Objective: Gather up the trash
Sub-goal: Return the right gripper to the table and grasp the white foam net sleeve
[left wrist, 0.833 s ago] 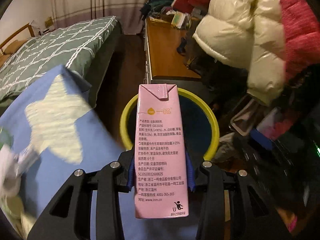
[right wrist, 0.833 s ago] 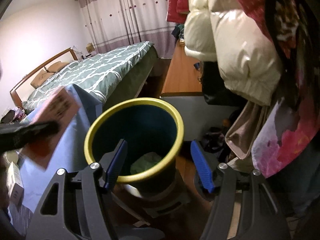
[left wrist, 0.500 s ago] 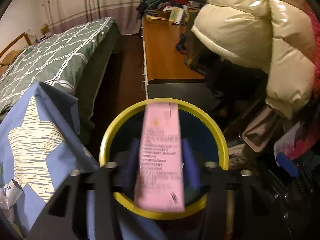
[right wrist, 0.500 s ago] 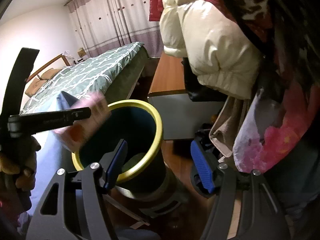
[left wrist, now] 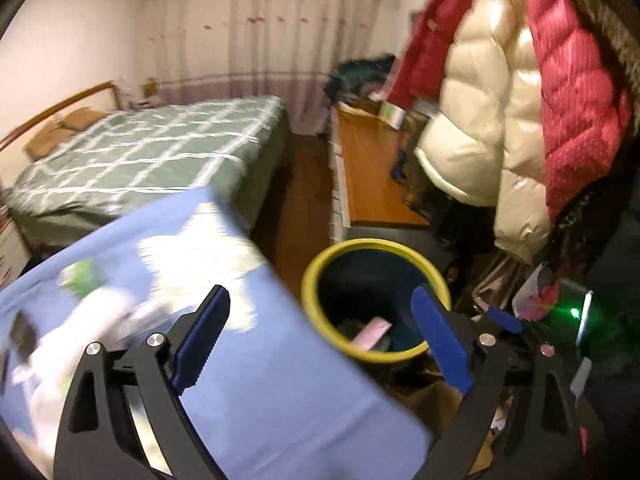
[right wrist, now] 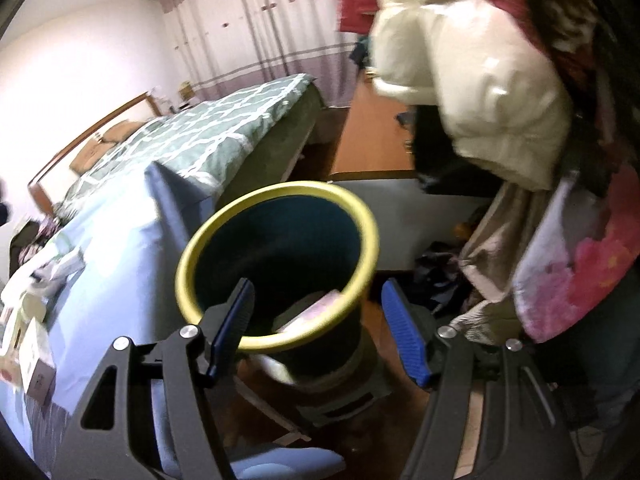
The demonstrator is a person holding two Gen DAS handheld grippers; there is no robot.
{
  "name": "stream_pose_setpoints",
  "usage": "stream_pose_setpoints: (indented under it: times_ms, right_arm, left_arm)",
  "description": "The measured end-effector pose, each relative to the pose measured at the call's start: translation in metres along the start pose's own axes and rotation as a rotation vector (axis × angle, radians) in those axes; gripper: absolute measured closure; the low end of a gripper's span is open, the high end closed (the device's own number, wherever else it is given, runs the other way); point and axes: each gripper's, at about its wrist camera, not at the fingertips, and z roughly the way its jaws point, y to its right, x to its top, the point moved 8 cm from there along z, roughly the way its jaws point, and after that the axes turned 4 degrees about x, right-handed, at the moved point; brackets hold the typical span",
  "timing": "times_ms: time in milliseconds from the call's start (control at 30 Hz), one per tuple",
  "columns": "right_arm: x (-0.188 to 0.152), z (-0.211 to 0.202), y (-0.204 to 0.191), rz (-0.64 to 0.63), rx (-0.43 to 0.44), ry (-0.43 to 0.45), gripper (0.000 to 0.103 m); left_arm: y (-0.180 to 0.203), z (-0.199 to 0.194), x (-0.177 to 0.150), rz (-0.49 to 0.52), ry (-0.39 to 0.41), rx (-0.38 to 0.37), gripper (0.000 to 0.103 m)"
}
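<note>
In the left wrist view, your left gripper (left wrist: 320,340) is spreading its jaws with nothing between them; the pink carton (left wrist: 372,333) it clamped a moment ago now lies inside the yellow-rimmed bin (left wrist: 316,276). Swing back over the blue cloth (left wrist: 280,392) for more. Right wrist view: right gripper (right wrist: 318,330) parted, empty, carton (right wrist: 316,310) visible in bin (right wrist: 184,264).

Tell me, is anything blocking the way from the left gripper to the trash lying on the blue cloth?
Nothing visible blocks it. The left gripper, its jaws opening with nothing between them, is over the blue cloth, and the blurred trash lies in the open to its left. The pink carton is already in the yellow-rimmed bin.
</note>
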Motion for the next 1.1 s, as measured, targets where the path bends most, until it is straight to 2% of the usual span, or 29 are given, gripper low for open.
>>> stream_pose_setpoints:
  times_ms: [100,300,433,467,633,800,1000,1100]
  right_arm:
    - [-0.003,0.0,-0.03,-0.042,0.035,-0.008,0.039]
    - [-0.008,0.0,-0.107,-0.153,0.141,-0.032,0.039]
    - [-0.008,-0.001,-0.167,-0.246,0.205,-0.037,0.039]
    - [-0.008,0.0,-0.188,-0.265,0.245,-0.047,0.039]
    - [-0.002,0.003,-0.267,-0.33,0.341,-0.038,0.039]
    - [-0.009,0.018,-0.342,-0.507,0.344,-0.021,0.039]
    - [-0.03,0.05,-0.387,-0.632,0.356,-0.09,0.039]
    - [-0.035,0.05,-0.396,-0.641,0.416,-0.095,0.039]
  left_arm:
    - [-0.044,-0.045,-0.019,-0.044,0.032,0.066,0.01]
    - [-0.152,-0.138,-0.065,-0.164,0.12,0.275,0.008]
    - [-0.205,-0.177,-0.093,-0.22,0.159,0.388,0.006]
    - [-0.218,-0.184,-0.102,-0.238,0.163,0.409,0.006]
    - [-0.26,-0.198,-0.132,-0.306,0.157,0.439,0.006]
    - [-0.274,-0.198,-0.151,-0.328,0.145,0.445,0.006]
    - [-0.279,-0.194,-0.156,-0.347,0.139,0.44,0.006]
    - [-0.277,-0.189,-0.157,-0.348,0.129,0.439,0.006]
